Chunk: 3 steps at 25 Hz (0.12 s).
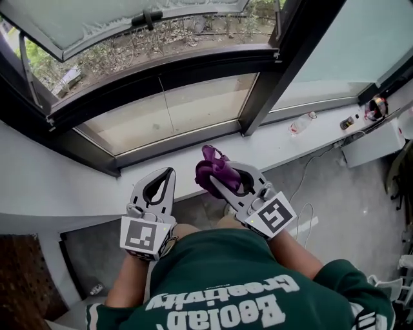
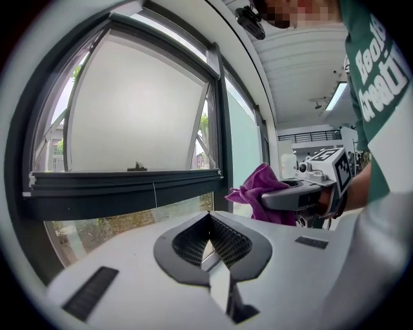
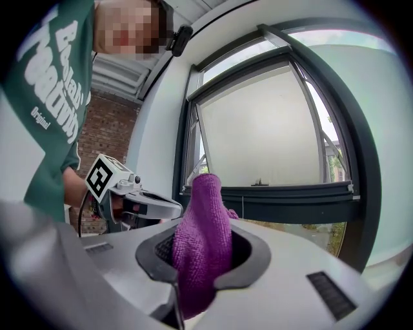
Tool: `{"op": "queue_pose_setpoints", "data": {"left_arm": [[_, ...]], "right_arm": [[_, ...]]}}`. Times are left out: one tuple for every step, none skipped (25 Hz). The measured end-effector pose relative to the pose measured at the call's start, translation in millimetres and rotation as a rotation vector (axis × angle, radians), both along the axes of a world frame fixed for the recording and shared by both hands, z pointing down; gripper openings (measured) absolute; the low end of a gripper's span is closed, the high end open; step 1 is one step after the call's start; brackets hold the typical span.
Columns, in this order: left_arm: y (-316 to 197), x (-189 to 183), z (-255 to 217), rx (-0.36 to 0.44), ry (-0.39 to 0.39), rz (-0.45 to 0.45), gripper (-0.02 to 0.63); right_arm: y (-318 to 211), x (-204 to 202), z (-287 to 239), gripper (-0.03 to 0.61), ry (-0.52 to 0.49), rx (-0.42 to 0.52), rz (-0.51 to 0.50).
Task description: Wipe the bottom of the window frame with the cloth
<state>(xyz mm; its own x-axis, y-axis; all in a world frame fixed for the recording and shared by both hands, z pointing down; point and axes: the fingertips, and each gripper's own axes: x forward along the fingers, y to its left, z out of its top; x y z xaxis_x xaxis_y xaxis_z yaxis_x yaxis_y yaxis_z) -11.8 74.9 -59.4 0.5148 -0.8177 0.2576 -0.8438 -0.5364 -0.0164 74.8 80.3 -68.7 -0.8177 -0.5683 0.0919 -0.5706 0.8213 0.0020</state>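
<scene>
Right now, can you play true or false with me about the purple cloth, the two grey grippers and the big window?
1. The fuzzy purple cloth is pinched in the right gripper. True.
2. The left gripper holds a sponge. False: its jaws are shut on nothing.
3. The cloth is rubbing the bottom of the dark window frame. False: it is held in the air, short of the frame.
4. A clear plastic bottle lies on the white sill. True.
5. The top window pane is swung open. True.
</scene>
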Motion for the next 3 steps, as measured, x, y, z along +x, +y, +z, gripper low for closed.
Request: {"op": "queue_pose_setpoints", "data": {"left_arm": [[-0.5,1.1,0.0,0.0,-0.003,0.005,0.008],[-1.2,2.4,0.0,-0.001,-0.005,0.009,0.008],[-2.0,3.8,0.1,-0.001,-0.008,0.014,0.008]], "right_arm": [[1.4,2.5,0.3,0.094,-0.001,-0.001,0.008],[2.6,5.3,0.8,0.094,-0.003,-0.004,0.017],[3.8,8.2,1.4,0.094,-0.004,-0.007,0.027]]}}
